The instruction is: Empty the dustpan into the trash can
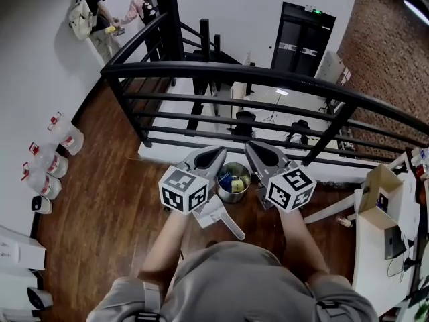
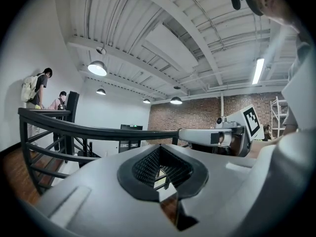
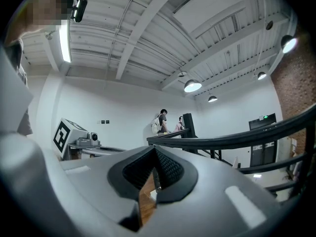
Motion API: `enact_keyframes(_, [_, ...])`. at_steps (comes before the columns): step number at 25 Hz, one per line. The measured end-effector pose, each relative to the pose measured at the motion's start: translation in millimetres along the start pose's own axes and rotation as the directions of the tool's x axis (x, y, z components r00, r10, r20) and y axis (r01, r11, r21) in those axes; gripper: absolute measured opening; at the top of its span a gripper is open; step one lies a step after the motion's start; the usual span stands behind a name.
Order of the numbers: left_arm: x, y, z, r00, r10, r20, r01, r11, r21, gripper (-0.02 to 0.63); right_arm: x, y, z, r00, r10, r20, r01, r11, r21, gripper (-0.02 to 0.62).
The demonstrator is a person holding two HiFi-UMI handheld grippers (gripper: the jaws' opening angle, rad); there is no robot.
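A small metal trash can (image 1: 222, 193) stands on the wood floor by the railing, holding blue and yellow scraps. A pale dustpan (image 1: 213, 213) lies on the floor just left of it, handle pointing toward me. My left gripper (image 1: 218, 154) hovers level above the can's left rim, shut, with nothing between its jaws (image 2: 160, 152). My right gripper (image 1: 257, 150) hovers above the can's right side, also shut and empty (image 3: 154, 154). Neither one touches the dustpan. The left marker cube partly covers the dustpan's pan end.
A black metal railing (image 1: 268, 78) runs straight ahead, with a drop to a lower floor beyond it. Several white jugs (image 1: 48, 161) line the left wall. A white table (image 1: 375, 247) with a cardboard box (image 1: 379, 192) is at right. Two people (image 1: 100, 9) stand far left.
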State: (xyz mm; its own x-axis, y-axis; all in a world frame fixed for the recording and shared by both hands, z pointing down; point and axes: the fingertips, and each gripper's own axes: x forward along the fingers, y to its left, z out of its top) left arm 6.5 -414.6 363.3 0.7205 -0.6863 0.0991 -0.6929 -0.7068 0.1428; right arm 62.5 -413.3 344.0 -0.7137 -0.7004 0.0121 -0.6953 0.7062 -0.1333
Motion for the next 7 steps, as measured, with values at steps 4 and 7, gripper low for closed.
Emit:
enact_keyframes(4, [2.3, 0.3, -1.7, 1.000, 0.001, -0.008, -0.001, 1.000, 0.002, 0.006, 0.1, -1.6, -1.2, 1.000, 0.000, -0.002, 0.000, 1.000, 0.004, -0.002])
enact_keyframes(7, [3.8, 0.9, -1.5, 1.000, 0.001, -0.011, -0.001, 1.000, 0.003, 0.006, 1.0, -3.0, -0.6, 1.000, -0.001, -0.003, 0.001, 1.000, 0.001, -0.002])
